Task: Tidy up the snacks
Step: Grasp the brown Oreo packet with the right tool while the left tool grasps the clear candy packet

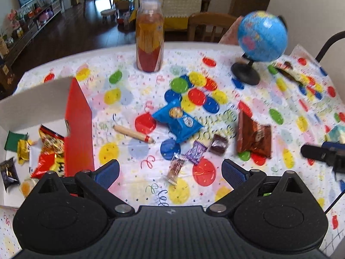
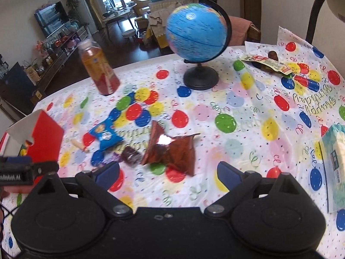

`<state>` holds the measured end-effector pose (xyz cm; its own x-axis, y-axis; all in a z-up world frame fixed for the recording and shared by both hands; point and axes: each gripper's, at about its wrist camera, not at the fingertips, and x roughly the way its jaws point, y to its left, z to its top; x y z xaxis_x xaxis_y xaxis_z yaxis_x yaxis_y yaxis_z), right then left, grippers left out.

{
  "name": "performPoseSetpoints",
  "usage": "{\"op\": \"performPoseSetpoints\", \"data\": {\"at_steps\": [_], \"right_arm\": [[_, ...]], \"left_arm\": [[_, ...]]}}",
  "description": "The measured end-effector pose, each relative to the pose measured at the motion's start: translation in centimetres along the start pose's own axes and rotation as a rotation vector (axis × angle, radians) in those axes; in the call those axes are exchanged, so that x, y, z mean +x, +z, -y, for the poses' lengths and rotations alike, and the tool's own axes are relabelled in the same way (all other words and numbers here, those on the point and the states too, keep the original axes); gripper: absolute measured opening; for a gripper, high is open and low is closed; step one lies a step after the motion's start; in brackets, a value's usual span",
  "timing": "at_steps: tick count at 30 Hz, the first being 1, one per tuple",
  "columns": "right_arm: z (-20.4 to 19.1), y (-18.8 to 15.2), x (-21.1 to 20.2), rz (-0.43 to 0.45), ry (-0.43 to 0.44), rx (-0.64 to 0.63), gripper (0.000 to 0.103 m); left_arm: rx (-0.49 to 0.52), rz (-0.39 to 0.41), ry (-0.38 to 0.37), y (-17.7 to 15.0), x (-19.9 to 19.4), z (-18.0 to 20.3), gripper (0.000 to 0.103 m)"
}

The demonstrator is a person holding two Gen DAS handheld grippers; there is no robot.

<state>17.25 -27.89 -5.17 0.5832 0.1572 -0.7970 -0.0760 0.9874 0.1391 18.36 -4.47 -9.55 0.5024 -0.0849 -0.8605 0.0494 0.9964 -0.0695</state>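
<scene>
Loose snacks lie on the balloon-print tablecloth: a blue packet (image 1: 177,122), a brown packet (image 1: 253,136), a sausage stick (image 1: 133,134), a dark candy (image 1: 218,144), a purple candy (image 1: 197,151) and a small clear-wrapped snack (image 1: 175,168). A red and white box (image 1: 78,125) at the left holds several snacks. My left gripper (image 1: 170,170) is open and empty above the small snack. My right gripper (image 2: 168,172) is open and empty just in front of the brown packet (image 2: 172,149); the blue packet (image 2: 105,135) and the box (image 2: 43,138) lie to its left.
A tall bottle of stick snacks (image 1: 149,36) stands at the back. A globe (image 1: 262,36) on a black stand sits at the back right, with a packet (image 2: 267,63) behind it. A tissue pack (image 2: 335,164) lies at the right edge. A chair (image 1: 210,27) stands beyond the table.
</scene>
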Motion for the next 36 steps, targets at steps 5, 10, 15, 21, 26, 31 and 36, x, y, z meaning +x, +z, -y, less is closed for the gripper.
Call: {"op": "performPoseSetpoints", "data": {"at_steps": [5,10,15,21,26,31,36], "right_arm": [[1.1,1.0,3.1,-0.029,0.020,0.032,0.095],[0.9,1.9,6.4,-0.064,0.030,0.045,0.095],[0.8,2.3,9.3,-0.098,0.031,0.086,0.096],[0.4,2.5,11.4,-0.121,0.033,0.093,0.096],[0.2,2.5,12.7,-0.141,0.022,0.092,0.096],[-0.1,2.3,13.7,-0.155,0.011,0.086,0.096],[-0.2,2.1,13.8,-0.153,0.002,0.065,0.091]], "left_arm": [[-0.015,-0.062,0.031,-0.3,2.8,0.4,0.101],[-0.033,-0.094,0.042,-0.2,4.8,0.3,0.101],[-0.024,-0.128,0.046,0.0,6.6,0.4,0.080],[-0.002,-0.164,0.006,-0.4,8.5,0.4,0.074],[0.010,-0.177,-0.014,-0.6,9.7,0.3,0.063],[0.017,-0.184,-0.040,-0.8,10.6,0.3,0.054],[0.016,-0.174,-0.050,-0.9,10.9,0.2,0.046]]}}
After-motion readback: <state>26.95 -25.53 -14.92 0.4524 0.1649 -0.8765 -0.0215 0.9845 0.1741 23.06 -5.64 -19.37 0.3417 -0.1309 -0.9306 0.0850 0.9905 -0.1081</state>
